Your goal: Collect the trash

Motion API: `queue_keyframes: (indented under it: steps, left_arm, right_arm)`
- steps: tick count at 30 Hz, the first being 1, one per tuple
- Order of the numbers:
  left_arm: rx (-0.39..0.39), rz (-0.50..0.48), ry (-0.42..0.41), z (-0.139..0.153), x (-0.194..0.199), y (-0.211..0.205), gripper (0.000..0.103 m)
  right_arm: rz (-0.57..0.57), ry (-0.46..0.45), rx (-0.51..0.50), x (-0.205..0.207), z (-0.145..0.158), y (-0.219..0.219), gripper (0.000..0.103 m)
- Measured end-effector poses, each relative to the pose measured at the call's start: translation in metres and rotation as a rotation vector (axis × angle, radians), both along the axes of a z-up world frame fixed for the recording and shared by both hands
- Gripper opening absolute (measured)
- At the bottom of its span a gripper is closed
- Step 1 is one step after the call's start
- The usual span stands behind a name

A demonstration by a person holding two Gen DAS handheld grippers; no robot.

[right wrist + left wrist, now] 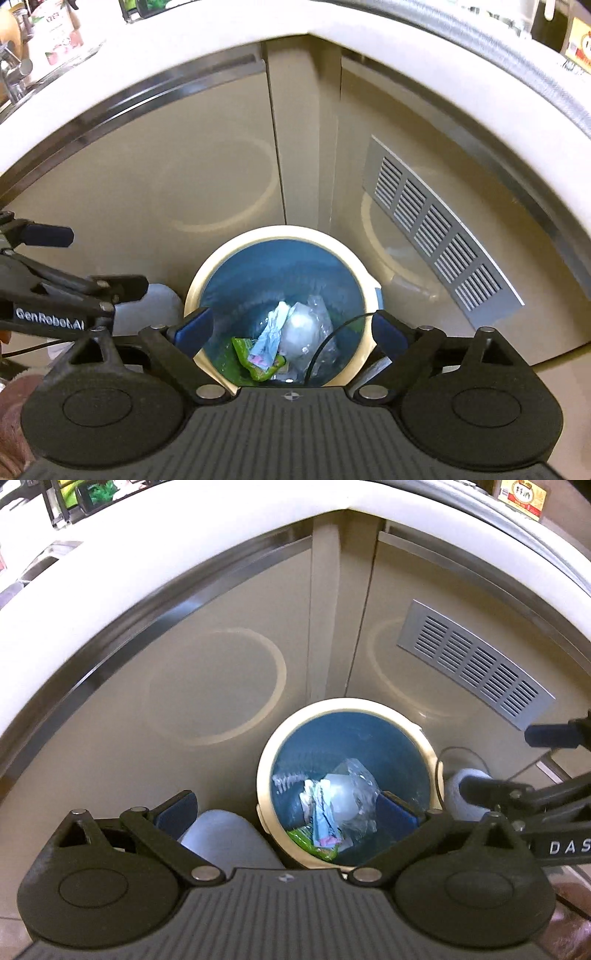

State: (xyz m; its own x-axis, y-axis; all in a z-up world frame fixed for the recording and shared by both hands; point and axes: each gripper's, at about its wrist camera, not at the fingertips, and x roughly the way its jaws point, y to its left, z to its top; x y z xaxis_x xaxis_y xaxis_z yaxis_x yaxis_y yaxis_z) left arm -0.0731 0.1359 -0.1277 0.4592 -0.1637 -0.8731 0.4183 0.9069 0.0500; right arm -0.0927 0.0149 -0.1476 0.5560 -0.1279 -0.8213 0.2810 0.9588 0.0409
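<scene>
Cream-rimmed round bin with a blue liner: one, on the floor in the cabinet corner. Trash lies at its bottom: one green wrapper, one crumpled pale-blue paper, one clear plastic piece. Two grippers over it. Left gripper: jaws spread wide, nothing between them. Right gripper: jaws apart, empty. One grey slotted vent panel on the right cabinet door.
</scene>
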Motion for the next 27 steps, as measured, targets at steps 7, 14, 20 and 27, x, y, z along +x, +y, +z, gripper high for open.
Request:
queue_keyframes:
  steps: [7, 14, 20, 27]
  left_arm:
    - [-0.013, -0.001, -0.02, 0.008, -0.011, 0.002, 0.103]
    - [-0.013, -0.011, -0.06, 0.014, -0.019, 0.001, 0.103]
    - [-0.008, -0.017, -0.108, 0.021, -0.023, 0.001, 0.103]
    - [-0.004, -0.004, -0.19, 0.037, -0.028, 0.004, 0.103]
  right_arm:
    - [-0.021, -0.039, -0.021, -0.019, 0.013, 0.01, 0.094]
    - [-0.017, -0.063, -0.048, -0.032, 0.022, 0.013, 0.094]
    - [-0.003, -0.089, -0.088, -0.036, 0.027, 0.016, 0.096]
    - [0.033, -0.16, -0.182, -0.045, 0.041, 0.024, 0.097]
